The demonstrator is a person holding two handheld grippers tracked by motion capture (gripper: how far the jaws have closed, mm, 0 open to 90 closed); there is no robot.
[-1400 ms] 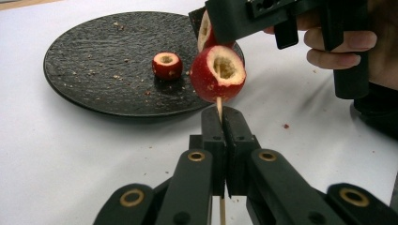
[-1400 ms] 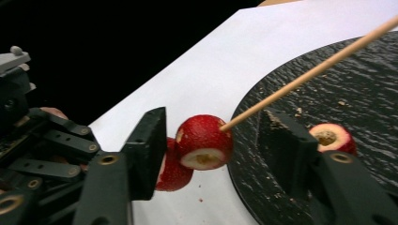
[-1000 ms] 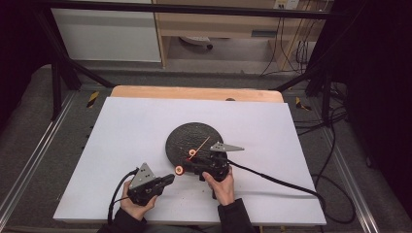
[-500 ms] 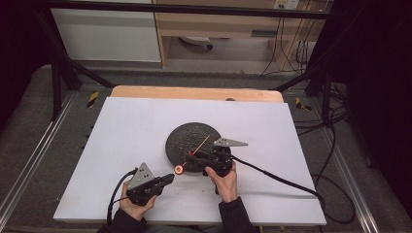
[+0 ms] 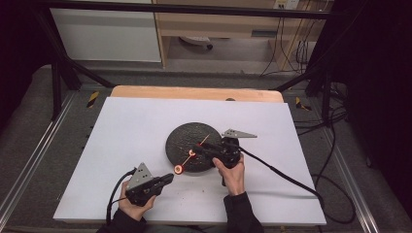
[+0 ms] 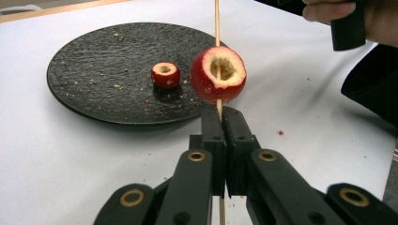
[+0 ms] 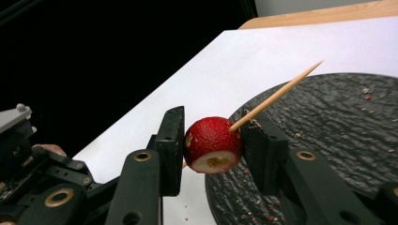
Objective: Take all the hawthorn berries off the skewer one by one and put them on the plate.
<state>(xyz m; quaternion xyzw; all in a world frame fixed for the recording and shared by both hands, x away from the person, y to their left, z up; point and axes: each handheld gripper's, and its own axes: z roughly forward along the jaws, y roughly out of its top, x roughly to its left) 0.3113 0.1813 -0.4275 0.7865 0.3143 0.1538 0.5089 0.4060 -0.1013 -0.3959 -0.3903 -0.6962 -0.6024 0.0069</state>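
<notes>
While the left claw [image 6: 224, 123] clenches a thin wooden skewer [image 6: 217, 28], the right claw [image 7: 212, 146] grasps a cored red fruit [image 7: 212, 143].

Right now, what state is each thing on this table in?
Left tool: shut on the stick.
Stick: threaded through two fruits.
Near fruit: cored, speared just above the left tool.
Far fruit: on the stick, gripped by the right tool.
Right tool: shut on the far fruit.
Loose fruit: cored, lying on the plate.
Plate: flat on the table, strewn with crumbs.
</notes>
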